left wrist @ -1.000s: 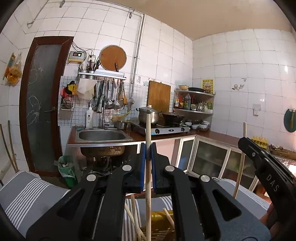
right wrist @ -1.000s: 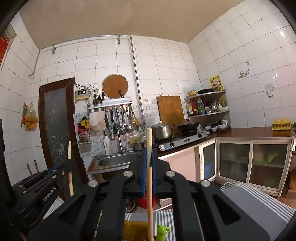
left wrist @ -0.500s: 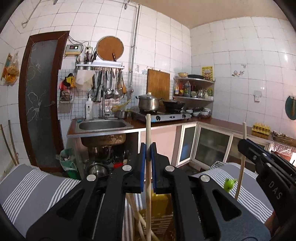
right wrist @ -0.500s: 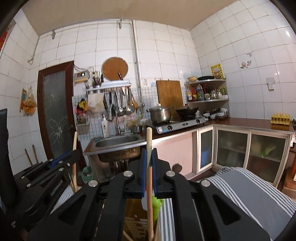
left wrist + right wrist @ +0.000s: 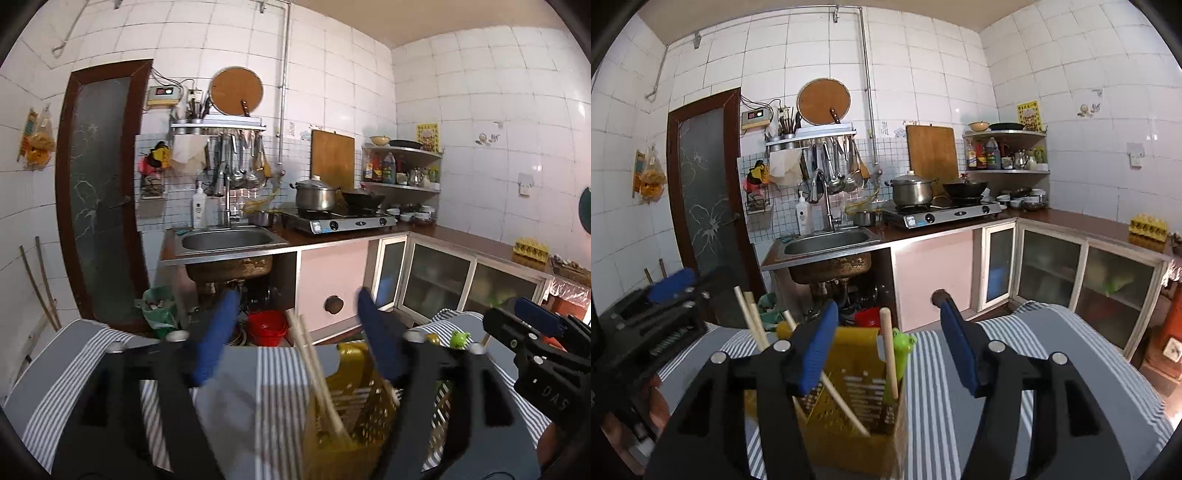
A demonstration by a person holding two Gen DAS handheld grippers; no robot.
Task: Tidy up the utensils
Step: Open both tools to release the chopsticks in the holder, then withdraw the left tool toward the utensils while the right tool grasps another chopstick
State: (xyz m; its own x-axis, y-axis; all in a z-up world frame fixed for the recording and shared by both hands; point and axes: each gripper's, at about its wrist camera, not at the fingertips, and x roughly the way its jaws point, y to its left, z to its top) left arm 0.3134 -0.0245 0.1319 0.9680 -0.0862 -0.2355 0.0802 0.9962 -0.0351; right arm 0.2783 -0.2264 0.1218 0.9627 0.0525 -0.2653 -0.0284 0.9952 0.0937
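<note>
On my left I see the left gripper [image 5: 295, 332] with its blue pads [image 5: 216, 339] spread wide and nothing between them. Two wooden chopsticks [image 5: 314, 369] lean in the gap below the claw, their upper ends free of both pads and their lower ends down inside the yellow utensil holder [image 5: 347, 417], which stands on the grey striped cloth [image 5: 110, 354] just under and slightly right of the claw's centre. A small green frog-topped utensil [image 5: 458, 338] pokes up beyond the holder, near my other claw at the frame's right edge.

From the right wrist, the left claw [image 5: 670, 290] shows at the far left, blurred. Moving right, two chopsticks [image 5: 750, 317] stand tilted in the holder's left compartment, and another crosses diagonally lower down. The right gripper [image 5: 888, 339] is likewise released, pads [image 5: 818, 347] well apart, and empty. Between them stands a single wooden chopstick [image 5: 888, 354], upright in the slotted yellow holder [image 5: 849, 413], touching neither pad. Just beside it on the right rises the green frog piece [image 5: 903, 350]. The holder sits directly below this claw, on the striped cloth [image 5: 1052, 332].
</note>
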